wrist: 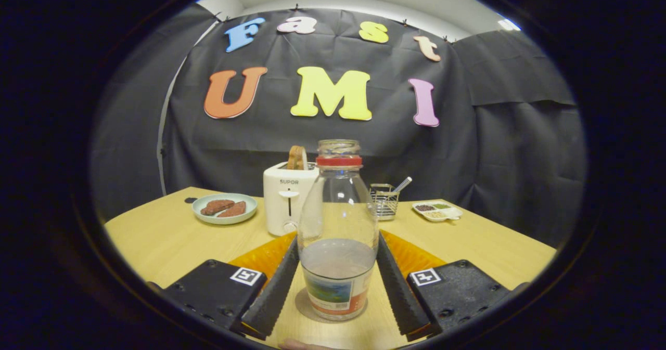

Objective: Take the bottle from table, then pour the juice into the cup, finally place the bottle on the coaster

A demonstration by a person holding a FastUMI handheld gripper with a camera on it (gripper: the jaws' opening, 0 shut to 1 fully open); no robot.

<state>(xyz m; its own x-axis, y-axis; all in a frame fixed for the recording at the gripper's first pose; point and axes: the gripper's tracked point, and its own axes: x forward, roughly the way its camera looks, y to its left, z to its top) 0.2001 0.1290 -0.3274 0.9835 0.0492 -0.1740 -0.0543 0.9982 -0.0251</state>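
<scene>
1. The clear glass bottle with a red neck ring and a coloured label [338,235] is standing upright in the lower centre of the frame, between the two fingers. A low level of pale liquid is sitting in its bottom part, and its mouth looks uncapped.

2. The gripper [338,282] is bracketing the bottle: each finger is lying right against a side of the lower body, though I cannot tell whether both are pressing or just touching.

3. Under the bottle a round, pale disc [307,306] is showing on the light wooden table [156,241]; it could be the coaster, but that is uncertain. An orange, ribbed piece [263,256] is showing behind the fingers.

4. Farther up the frame, a white toaster holding a slice of bread [287,199] is standing just behind the bottle; a pale green plate with brown patties [225,208] lies to the left, a wire basket [384,200] and a small white divided dish [438,210] to the right.

5. Judgement: this is either the taking step or the final placing. If taking, the next move calls for a firm squeeze and a level lift.
</scene>
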